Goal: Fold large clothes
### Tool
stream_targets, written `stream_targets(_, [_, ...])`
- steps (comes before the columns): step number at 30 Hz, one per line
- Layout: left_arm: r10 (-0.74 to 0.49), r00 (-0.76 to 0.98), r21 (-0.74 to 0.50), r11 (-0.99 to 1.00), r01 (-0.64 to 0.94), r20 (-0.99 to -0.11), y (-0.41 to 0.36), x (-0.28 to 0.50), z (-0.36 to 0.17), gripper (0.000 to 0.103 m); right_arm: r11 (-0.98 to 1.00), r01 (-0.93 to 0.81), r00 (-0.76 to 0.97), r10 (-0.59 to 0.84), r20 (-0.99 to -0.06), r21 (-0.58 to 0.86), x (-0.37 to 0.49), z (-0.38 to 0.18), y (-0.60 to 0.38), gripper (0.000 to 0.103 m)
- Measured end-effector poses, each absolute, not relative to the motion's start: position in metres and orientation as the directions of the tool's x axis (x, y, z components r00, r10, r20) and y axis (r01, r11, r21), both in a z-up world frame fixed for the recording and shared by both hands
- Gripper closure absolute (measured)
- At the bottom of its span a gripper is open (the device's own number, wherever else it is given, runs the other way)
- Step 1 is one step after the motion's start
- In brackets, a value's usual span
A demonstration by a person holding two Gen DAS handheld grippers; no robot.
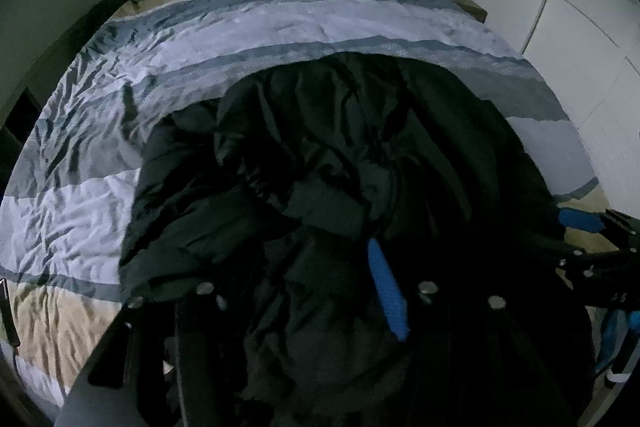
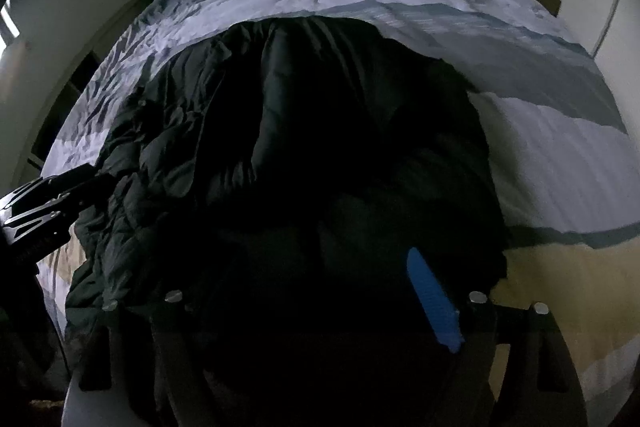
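A large black puffer jacket (image 1: 320,155) is seen lying crumpled on the striped duvet (image 1: 100,131) of a bed, towards its near end, with both grippers brought in low over its nearest edge. In the left wrist view only one blue finger (image 1: 387,291) of the left gripper (image 1: 304,303) is made out, with dark padded cloth bulging across where the other should be; whether the jaws are closed on the jacket cannot be told. The same holds for the right gripper (image 2: 332,307): one blue finger (image 2: 434,301) shows, the rest is lost in dark fabric, so its grasp cannot be told either.

The jacket is judged to be soft, bulky and fairly light, with a smooth shell that is likely to slip and padding that springs back when pressed. A hold is best taken at a firm seam, such as the hem or a shoulder edge, with a thick pinch of cloth gathered.
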State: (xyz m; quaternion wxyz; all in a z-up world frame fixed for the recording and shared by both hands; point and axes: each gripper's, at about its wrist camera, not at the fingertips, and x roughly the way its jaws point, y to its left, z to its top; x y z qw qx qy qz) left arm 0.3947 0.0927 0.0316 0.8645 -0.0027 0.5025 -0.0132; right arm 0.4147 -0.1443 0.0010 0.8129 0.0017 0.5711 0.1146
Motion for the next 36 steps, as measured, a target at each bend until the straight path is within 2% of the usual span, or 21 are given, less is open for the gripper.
stream_targets(13, [0.026, 0.511, 0.015, 1.0, -0.026, -0.859, 0.133, 0.368, 0.082, 0.045, 0.98, -0.155, 0.354, 0.172, -0.919, 0.124, 0.403, 0.052, -0.154, 0.011])
stream_targets(24, [0.085, 0.52, 0.028, 0.993, -0.115, -0.85, 0.175, 0.349, 0.116, 0.044, 0.983, -0.128, 0.411, 0.175, -0.895, 0.133, 0.405, 0.095, -0.169, 0.008])
stream_targets(36, [0.115, 0.478, 0.047, 0.987, -0.153, -0.871, 0.204, 0.329, 0.139, 0.044, 0.987, -0.041, 0.457, 0.154, -0.876, 0.152, 0.391, 0.107, -0.214, 0.008])
